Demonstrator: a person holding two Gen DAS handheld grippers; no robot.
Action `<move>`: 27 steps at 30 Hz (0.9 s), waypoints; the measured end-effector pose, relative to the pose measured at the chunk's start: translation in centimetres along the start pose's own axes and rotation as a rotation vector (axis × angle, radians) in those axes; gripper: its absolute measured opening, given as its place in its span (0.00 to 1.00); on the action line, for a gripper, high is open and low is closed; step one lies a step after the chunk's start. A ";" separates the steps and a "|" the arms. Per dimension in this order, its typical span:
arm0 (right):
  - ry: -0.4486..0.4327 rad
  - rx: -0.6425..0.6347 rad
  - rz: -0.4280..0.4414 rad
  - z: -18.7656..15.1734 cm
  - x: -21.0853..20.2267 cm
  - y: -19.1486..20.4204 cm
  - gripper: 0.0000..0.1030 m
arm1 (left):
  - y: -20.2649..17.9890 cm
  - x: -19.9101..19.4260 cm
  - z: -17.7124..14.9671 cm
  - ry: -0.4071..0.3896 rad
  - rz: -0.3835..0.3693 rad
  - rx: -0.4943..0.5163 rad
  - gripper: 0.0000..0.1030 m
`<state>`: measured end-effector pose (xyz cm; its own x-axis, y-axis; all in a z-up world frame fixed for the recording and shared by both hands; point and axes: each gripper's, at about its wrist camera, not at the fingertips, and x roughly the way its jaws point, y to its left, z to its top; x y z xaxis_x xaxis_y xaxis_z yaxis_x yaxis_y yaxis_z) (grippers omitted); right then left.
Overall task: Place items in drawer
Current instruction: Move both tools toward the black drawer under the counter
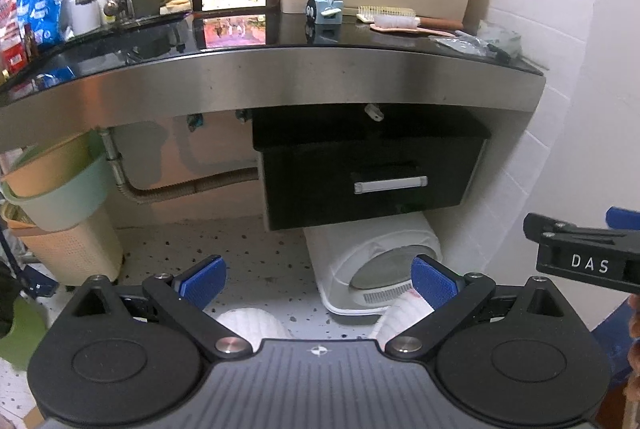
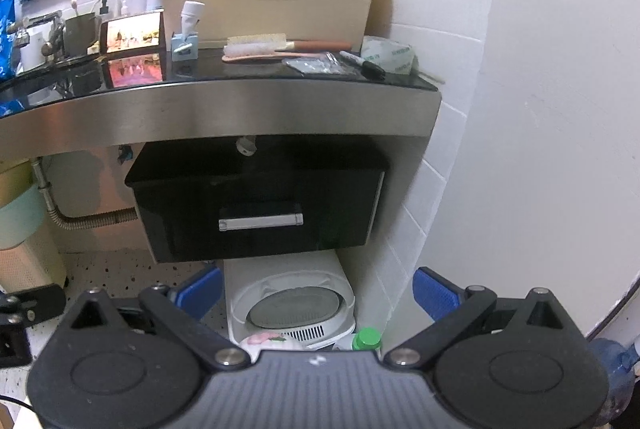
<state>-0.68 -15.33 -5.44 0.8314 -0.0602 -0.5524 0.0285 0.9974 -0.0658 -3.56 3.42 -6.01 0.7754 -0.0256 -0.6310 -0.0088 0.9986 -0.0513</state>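
Drawer (image 2: 256,213) shut under the tabletop (image 2: 224,101), your left tongs (image 1: 316,279) and right tongs (image 2: 318,291) both wide and empty, well short; take its stiff, likely slick metal handle (image 2: 261,221) at mid-bar and pull straight.

Your left hand-held gripper (image 1: 318,279) shows black linkages, silver pivot screws, ribbed blue pads (image 1: 204,279); your right hand-held gripper (image 2: 318,291) matches, "DAS" lettered on its side.
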 end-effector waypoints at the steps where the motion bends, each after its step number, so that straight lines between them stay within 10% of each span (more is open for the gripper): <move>1: -0.002 0.003 0.001 -0.2 0.1 -0.1 0.99 | 0.1 0.1 -0.1 0.003 -0.002 -0.008 0.97; 27: -0.118 0.127 0.167 -1.0 5.3 -2.9 0.99 | 0.6 2.0 -3.0 -0.076 -0.020 0.036 0.98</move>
<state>3.14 -18.57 -9.00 0.8891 0.1033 -0.4458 -0.0512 0.9905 0.1273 -3.96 3.79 -9.64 0.8209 -0.0430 -0.5695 0.0285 0.9990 -0.0344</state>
